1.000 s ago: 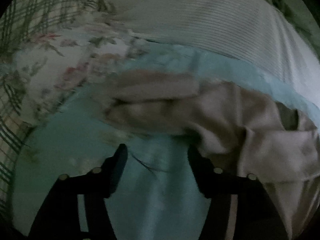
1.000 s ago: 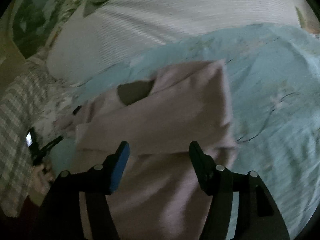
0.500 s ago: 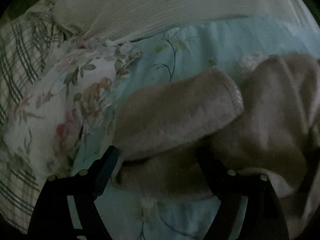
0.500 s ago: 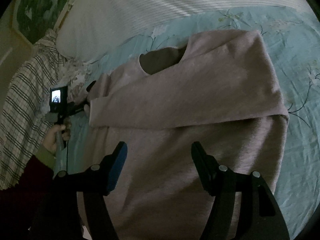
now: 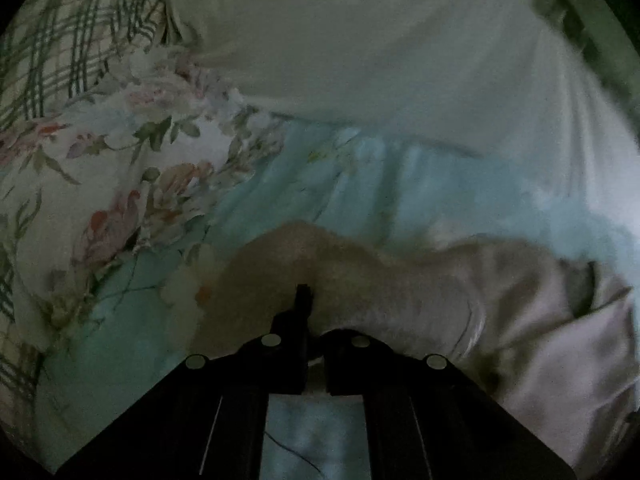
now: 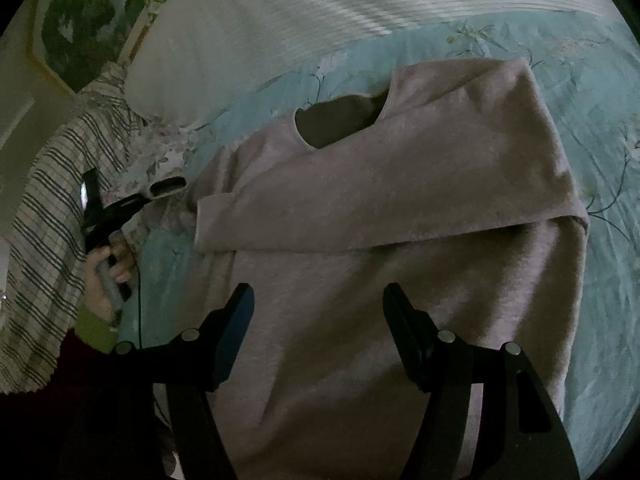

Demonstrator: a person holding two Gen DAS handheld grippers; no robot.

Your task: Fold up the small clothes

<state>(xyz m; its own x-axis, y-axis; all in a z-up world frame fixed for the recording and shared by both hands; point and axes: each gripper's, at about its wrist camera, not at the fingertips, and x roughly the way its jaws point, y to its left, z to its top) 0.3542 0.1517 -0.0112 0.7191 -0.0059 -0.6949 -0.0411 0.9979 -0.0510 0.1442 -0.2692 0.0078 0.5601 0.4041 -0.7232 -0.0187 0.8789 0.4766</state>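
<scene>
A pale pink sweater lies flat on the teal floral sheet, neck opening away from me. One sleeve is folded across the chest. My left gripper is closing tight on the other sleeve, with the fabric pinched between its pads and bunched up off the sheet. In the right wrist view the left gripper shows at the sweater's left edge, holding the sleeve cuff, with a person's hand on its handle. My right gripper hovers open over the sweater's lower body, nothing between its fingers.
A white ribbed pillow lies beyond the sweater. A floral pillow and a checked blanket bound the left side. Bare teal sheet stretches to the sweater's right. The light is dim.
The left gripper came over the loose sleeve with wide jaws, then shut on it and lifted it. The right gripper moved in over the sweater's lower body and stayed open.
</scene>
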